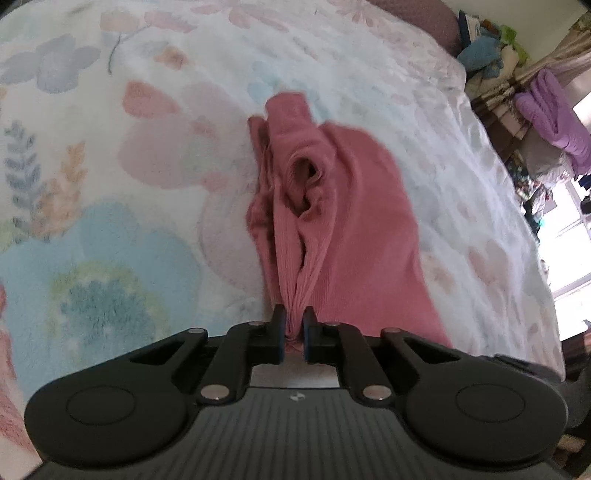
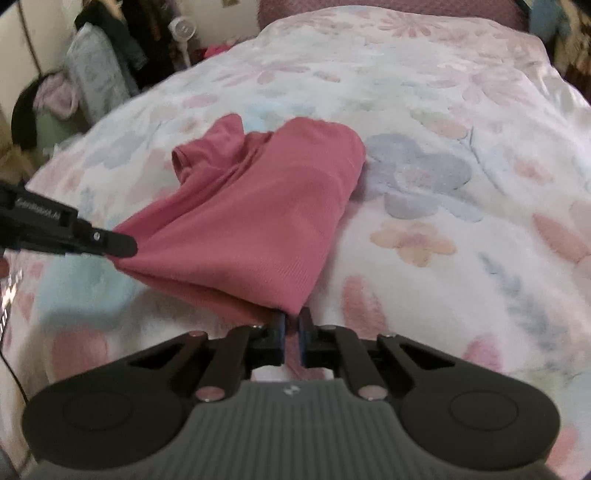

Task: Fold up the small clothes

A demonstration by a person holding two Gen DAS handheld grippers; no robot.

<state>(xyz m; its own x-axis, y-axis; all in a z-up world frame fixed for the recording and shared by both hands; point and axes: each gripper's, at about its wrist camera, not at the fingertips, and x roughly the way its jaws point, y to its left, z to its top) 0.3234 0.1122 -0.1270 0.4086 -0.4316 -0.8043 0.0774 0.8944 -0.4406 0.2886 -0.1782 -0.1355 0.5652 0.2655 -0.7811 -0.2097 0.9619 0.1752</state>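
Here, a bed covered by a fleece blanket (image 2: 461, 155) with a pastel floral print fills both views and carries everything else. The blanket's far edge meets a mauve headboard or pillow (image 2: 369, 7); which of the two cannot be told. Past the left edge of the bed, clothes hang and lie in a heap (image 2: 99, 70), with a white fan (image 2: 180, 27) standing just beyond. Past the right edge, a purple garment (image 1: 554, 114) hangs near a bright window.

A pink ribbed garment (image 2: 251, 214) lies on the blanket near the middle of the bed, toward its near edge. Its far end is bunched into folds with an opening gaping upward, seen in the left wrist view. Its near hem is stretched between two grip points.

The left gripper (image 1: 293, 325) is clamped on one gathered corner of the pink ribbed garment; the cloth rises pleated from between the blue pads. In the right wrist view the same gripper (image 2: 123, 245) enters from the left edge, its tip pinching that corner.

The right gripper (image 2: 291, 326) is clamped on the other near corner, with cloth visible between the pads. The hem sags slightly between the two grippers.
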